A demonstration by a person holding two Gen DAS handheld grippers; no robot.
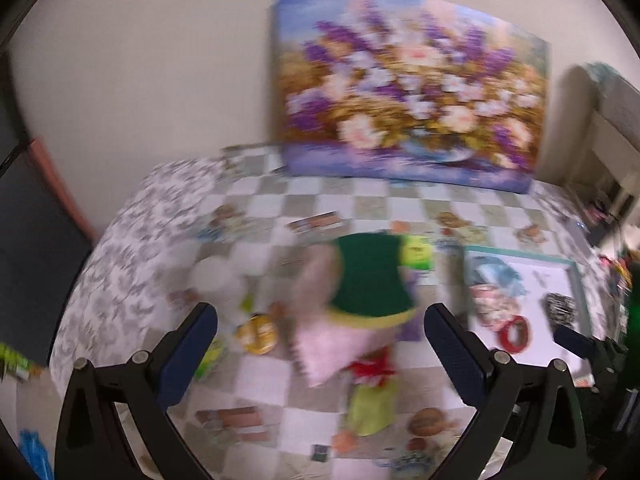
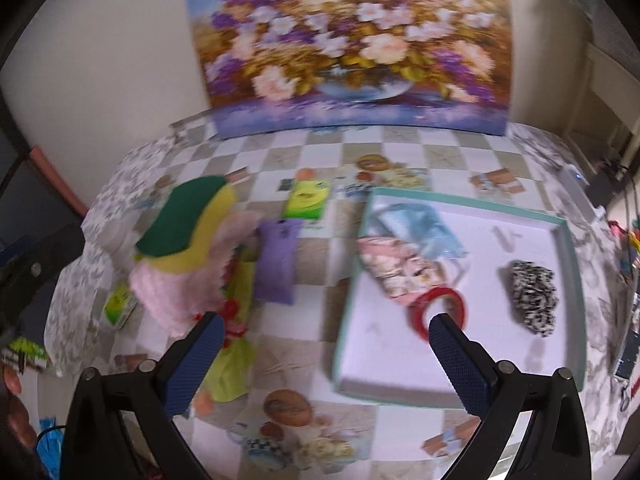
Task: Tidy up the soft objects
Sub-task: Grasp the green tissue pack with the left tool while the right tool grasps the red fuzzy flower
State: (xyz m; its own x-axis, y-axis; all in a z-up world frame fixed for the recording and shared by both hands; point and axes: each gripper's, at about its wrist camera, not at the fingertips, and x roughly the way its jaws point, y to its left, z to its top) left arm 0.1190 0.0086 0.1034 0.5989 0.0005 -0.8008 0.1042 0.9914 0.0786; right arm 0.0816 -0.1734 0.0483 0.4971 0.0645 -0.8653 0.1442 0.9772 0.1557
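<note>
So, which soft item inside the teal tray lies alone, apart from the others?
The black-and-white speckled scrunchie, right side of the tray; the rest cluster left.

Black tongs (image 2: 324, 338), blue textured pads (image 2: 460, 364), silver screws.

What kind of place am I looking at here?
Probably a room in a home: a table under a checkered printed tablecloth, a floral painting leaning on the wall, and household sponges lying about.
</note>
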